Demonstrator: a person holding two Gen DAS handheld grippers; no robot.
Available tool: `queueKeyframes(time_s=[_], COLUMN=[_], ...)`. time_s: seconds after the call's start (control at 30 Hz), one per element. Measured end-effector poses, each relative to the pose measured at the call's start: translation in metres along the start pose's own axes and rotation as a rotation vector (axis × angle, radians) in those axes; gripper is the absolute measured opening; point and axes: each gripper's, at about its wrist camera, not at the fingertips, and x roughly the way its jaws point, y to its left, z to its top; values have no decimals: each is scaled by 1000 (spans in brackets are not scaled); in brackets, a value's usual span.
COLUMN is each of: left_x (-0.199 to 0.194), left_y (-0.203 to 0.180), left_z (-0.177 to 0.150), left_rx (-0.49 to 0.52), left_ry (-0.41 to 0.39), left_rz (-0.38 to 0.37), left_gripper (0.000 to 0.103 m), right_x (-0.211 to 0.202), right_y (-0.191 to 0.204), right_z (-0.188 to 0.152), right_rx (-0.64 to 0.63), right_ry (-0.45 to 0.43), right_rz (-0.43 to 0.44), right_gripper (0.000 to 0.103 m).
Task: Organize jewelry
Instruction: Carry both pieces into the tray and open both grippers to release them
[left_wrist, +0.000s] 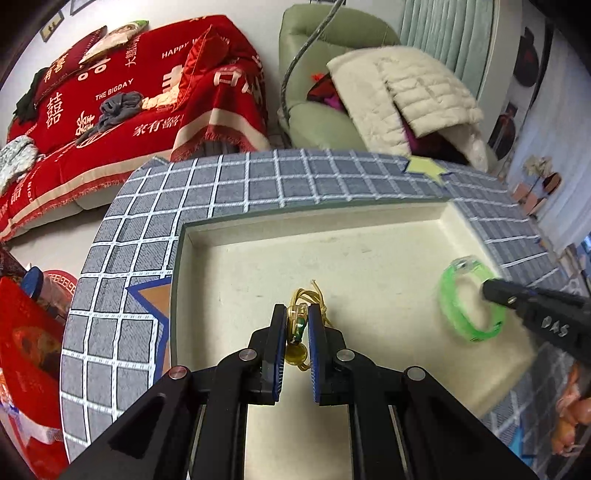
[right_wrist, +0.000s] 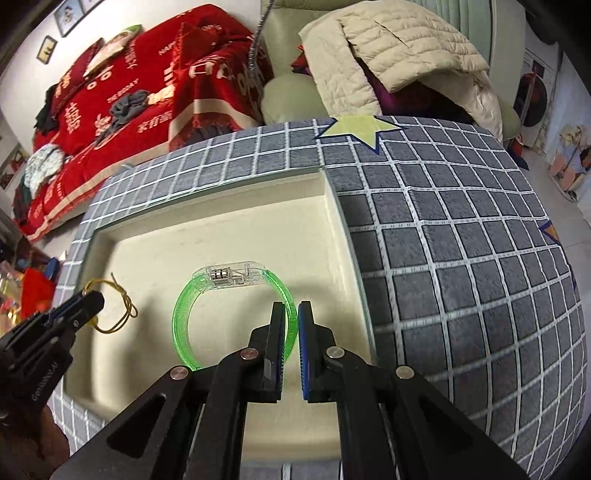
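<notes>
A cream tray lies on a grey checked cloth. Over its middle, my left gripper is shut on a yellow cord bracelet with amber beads; loops of cord stick out past the fingertips. In the right wrist view that bracelet hangs from the left gripper at the tray's left side. My right gripper is shut on the band of a clear green bangle with a clear plastic clasp, over the tray. In the left wrist view the green bangle and the right gripper are at the tray's right.
The grey checked cloth with star patches covers the round table around the tray. Behind it stand a red-covered sofa and a green armchair piled with a cream quilted coat. Red packages sit at the left.
</notes>
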Motion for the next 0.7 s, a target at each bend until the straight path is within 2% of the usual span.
queueKeyframes(time_s=[0.2,0.47,0.53,0.6,0.7], left_x=[26,25,23,22,21], left_y=[4,-8,-7,-6,-5], left_z=[-5,-9,-10,-10,-9], left_rx=[18,91,87,74,69], left_ry=[61,41,40,39,33], left_rz=[55,148,142,130,127], left_gripper=[32,33,33,33,33], right_x=[22,22,20,15,3], right_y=[-6,1,2,2,3], right_z=[-2,-5,-6,-7,-8], right_rx=[20,-17,-18,-14,-5], right_ry=[21,2,6,-4,-35], right_rz=[-28,-37,-24,-5,21], right_gripper=[8,11,22,48,52])
